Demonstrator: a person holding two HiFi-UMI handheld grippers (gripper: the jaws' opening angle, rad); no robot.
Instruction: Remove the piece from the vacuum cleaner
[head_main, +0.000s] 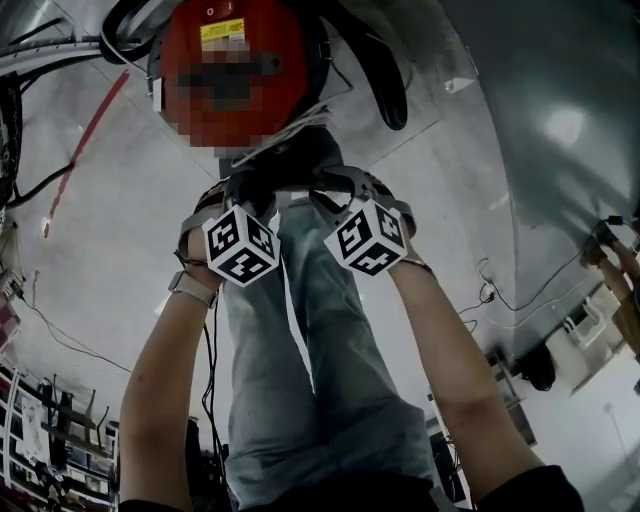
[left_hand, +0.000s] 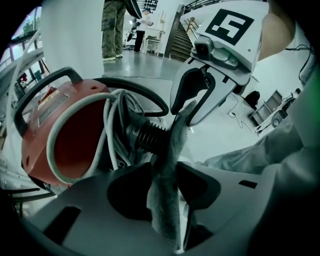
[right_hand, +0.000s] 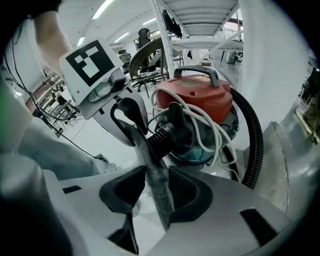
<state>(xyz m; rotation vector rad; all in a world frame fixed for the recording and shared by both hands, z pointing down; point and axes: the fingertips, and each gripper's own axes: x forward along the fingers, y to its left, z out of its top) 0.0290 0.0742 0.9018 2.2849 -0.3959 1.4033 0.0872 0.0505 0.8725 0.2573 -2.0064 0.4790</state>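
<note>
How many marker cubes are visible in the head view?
2. One marker cube left of centre, on the left gripper; the other right of centre, on the right gripper. Both lie just under the red vacuum cleaner in the picture. None seems hidden.

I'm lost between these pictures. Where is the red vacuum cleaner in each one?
Head view: the vacuum cleaner sits top centre.
Left gripper view: the vacuum cleaner fills the left side.
Right gripper view: the vacuum cleaner is upper centre-right.
Shared landmark: its black hose.
</note>
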